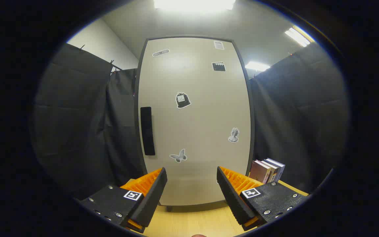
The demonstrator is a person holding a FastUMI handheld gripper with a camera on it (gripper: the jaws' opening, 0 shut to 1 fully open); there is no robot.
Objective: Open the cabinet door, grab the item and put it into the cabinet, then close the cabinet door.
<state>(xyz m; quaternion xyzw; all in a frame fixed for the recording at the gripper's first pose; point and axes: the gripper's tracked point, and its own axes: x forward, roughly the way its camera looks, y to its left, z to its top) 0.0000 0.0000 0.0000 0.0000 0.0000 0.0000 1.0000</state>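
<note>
The tool [192,187] is held level above the wooden table [192,222], pointing straight at the cabinet [194,121], its two fingers spread wide with nothing between them. The cabinet door [202,138] is closed and fills the centre of the frame beyond the fingertips; its dark handle [147,131] runs upright along the door's left edge. A few books [267,170] stand at lower right, beside the cabinet and just past the right finger.

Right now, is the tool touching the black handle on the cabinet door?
Apart. In the gripper view the tool is open, holding nothing, with the handle well beyond its fingers, up on the closed cabinet door.
</note>
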